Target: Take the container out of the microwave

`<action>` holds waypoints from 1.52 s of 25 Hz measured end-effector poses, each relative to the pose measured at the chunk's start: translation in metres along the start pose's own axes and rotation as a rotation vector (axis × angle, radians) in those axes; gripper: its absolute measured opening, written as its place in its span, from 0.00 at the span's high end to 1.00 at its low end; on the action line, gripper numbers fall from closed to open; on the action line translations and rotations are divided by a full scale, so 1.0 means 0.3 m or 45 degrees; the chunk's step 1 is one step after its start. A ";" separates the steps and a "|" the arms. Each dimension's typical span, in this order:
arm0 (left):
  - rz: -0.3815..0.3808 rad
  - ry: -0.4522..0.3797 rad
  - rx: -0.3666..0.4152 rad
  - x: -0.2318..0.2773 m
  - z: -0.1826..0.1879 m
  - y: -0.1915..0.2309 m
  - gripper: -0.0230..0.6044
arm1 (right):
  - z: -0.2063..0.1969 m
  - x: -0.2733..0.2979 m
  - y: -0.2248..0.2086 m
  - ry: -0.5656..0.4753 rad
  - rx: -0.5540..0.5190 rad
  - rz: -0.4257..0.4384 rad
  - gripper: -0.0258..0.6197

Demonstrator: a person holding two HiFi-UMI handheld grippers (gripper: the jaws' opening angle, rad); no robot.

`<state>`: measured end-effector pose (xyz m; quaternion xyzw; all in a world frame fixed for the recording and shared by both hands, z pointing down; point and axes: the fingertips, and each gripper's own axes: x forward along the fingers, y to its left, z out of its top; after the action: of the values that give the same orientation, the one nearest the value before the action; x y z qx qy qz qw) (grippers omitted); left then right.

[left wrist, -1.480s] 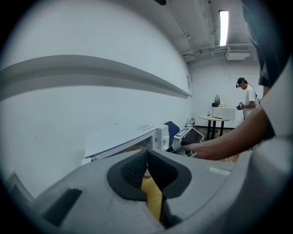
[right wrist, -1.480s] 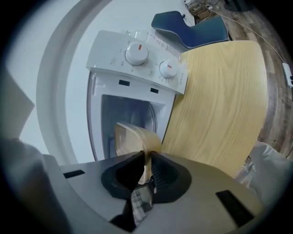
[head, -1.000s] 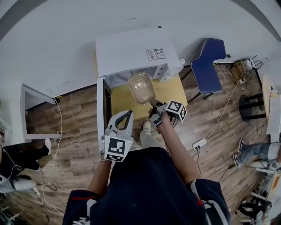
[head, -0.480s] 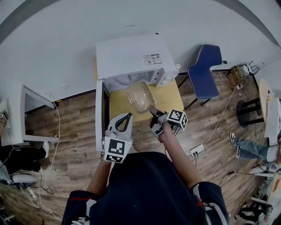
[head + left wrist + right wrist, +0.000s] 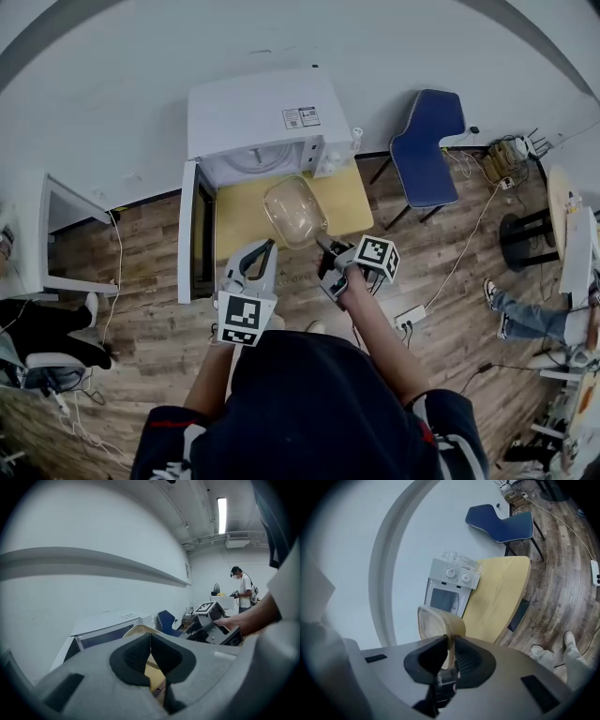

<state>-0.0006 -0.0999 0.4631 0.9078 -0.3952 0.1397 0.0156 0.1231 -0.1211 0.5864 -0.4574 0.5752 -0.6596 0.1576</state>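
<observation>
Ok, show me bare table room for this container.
The yellow table before the microwave is bare. Free patches: left of the container, bordered by the open door; right of it, to the table's edge. Crowded at the near edge: left hand-held gripper and right hand-held gripper.

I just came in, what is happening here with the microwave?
A person works with a handheld gripper in each hand. The right gripper is shut on the rim of a clear plastic container and holds it over the yellow table, outside the white microwave, whose door stands open. The left gripper is shut and empty.
</observation>
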 end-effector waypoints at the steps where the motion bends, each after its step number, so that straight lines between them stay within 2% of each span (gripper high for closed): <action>1: 0.006 0.003 0.004 -0.003 0.001 -0.026 0.94 | 0.000 -0.023 -0.004 0.003 0.001 0.010 0.89; 10: 0.085 0.000 0.035 -0.072 0.020 -0.245 0.94 | -0.023 -0.209 -0.070 0.044 -0.014 0.061 0.89; 16: 0.179 -0.012 0.036 -0.132 0.031 -0.347 0.94 | -0.033 -0.319 -0.106 0.063 -0.026 0.092 0.89; 21: 0.221 0.007 0.042 -0.172 0.011 -0.415 0.94 | -0.033 -0.376 -0.149 0.066 -0.011 0.101 0.90; 29: 0.247 -0.007 0.061 -0.170 0.041 -0.408 0.94 | -0.017 -0.391 -0.126 0.051 0.024 0.137 0.90; 38: 0.245 -0.021 0.081 -0.219 0.067 -0.281 0.94 | -0.054 -0.305 -0.044 0.023 -0.017 0.128 0.90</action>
<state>0.0223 0.0022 0.4333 0.8667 -0.4761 0.1456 -0.0300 0.1633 -0.0401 0.5609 -0.4231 0.6031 -0.6511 0.1825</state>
